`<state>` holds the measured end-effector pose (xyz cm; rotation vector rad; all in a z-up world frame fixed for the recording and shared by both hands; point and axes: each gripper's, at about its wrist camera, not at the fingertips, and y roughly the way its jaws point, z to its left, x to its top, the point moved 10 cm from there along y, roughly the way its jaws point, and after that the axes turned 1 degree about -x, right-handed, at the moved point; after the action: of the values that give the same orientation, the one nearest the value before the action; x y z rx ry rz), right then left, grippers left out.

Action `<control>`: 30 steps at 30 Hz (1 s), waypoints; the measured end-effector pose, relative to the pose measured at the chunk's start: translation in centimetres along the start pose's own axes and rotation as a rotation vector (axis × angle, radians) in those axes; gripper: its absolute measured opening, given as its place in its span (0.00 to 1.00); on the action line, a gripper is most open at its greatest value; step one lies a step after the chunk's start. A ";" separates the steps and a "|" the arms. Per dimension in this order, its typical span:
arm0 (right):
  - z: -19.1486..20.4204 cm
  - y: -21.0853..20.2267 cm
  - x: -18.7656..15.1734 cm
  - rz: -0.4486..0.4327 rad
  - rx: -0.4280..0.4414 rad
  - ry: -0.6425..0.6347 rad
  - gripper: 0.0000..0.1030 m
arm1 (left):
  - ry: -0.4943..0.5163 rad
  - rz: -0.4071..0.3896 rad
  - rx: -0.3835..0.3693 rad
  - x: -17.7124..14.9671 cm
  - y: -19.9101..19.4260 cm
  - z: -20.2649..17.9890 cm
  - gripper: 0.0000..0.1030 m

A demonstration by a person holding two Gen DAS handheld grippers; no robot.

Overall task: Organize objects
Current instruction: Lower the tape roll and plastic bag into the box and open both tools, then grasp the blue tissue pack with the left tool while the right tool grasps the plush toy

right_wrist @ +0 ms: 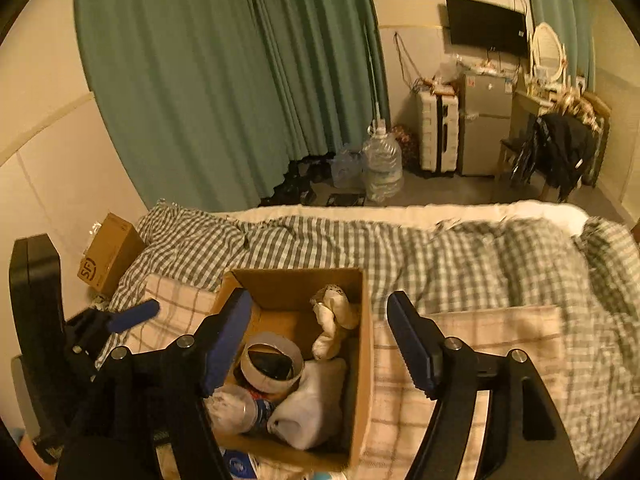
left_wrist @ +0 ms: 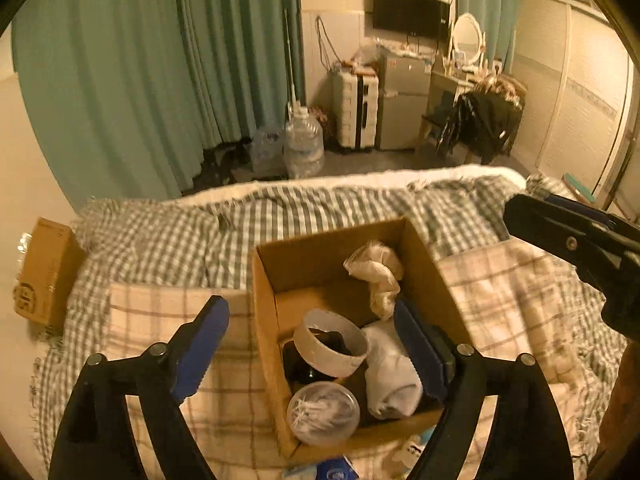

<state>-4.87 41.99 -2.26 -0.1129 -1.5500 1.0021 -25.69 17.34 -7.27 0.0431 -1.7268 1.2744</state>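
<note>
An open cardboard box (left_wrist: 264, 312) (right_wrist: 366, 340) stands on a plaid cloth on the bed. Inside it lie a roll of white tape (left_wrist: 332, 342) (right_wrist: 272, 362), a rolled white cloth (left_wrist: 390, 376) (right_wrist: 316, 404), a crumpled cream cloth (left_wrist: 378, 276) (right_wrist: 334, 320) and a clear round tub of cotton swabs (left_wrist: 324, 412). My left gripper (left_wrist: 316, 352) is open and empty above the box, one finger outside its left wall. My right gripper (right_wrist: 320, 344) is open and empty above the box, and it shows at the right of the left wrist view (left_wrist: 576, 248).
A checked duvet (left_wrist: 328, 208) (right_wrist: 460, 256) covers the bed. A second cardboard box (left_wrist: 44, 276) (right_wrist: 108, 256) sits at the bed's left edge. Small packets (left_wrist: 332, 472) lie in front of the open box. Water jugs (left_wrist: 304, 140), a fridge and a chair stand across the floor.
</note>
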 end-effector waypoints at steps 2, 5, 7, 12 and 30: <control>0.2 -2.2 0.4 -0.017 -0.010 -0.013 0.70 | -0.006 -0.035 0.000 0.5 -2.2 0.1 0.95; 0.9 -6.3 0.6 -0.054 -0.049 -0.049 0.79 | -0.004 -0.080 -0.016 0.7 -6.2 0.0 0.97; 1.4 -9.1 0.4 -0.084 -0.082 -0.077 0.82 | -0.006 -0.100 -0.015 0.4 -8.4 0.1 0.98; 2.9 -14.6 -0.9 -0.130 -0.101 -0.089 0.92 | -0.039 -0.162 -0.029 -1.0 -13.4 0.7 1.00; 3.3 -9.1 -13.0 0.037 -0.127 -0.071 0.98 | -0.161 -0.037 0.034 -13.5 -7.8 5.3 1.00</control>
<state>0.02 27.01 -5.99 -0.1965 -1.6821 0.9447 -17.72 3.42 -11.06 0.2018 -1.8319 1.3022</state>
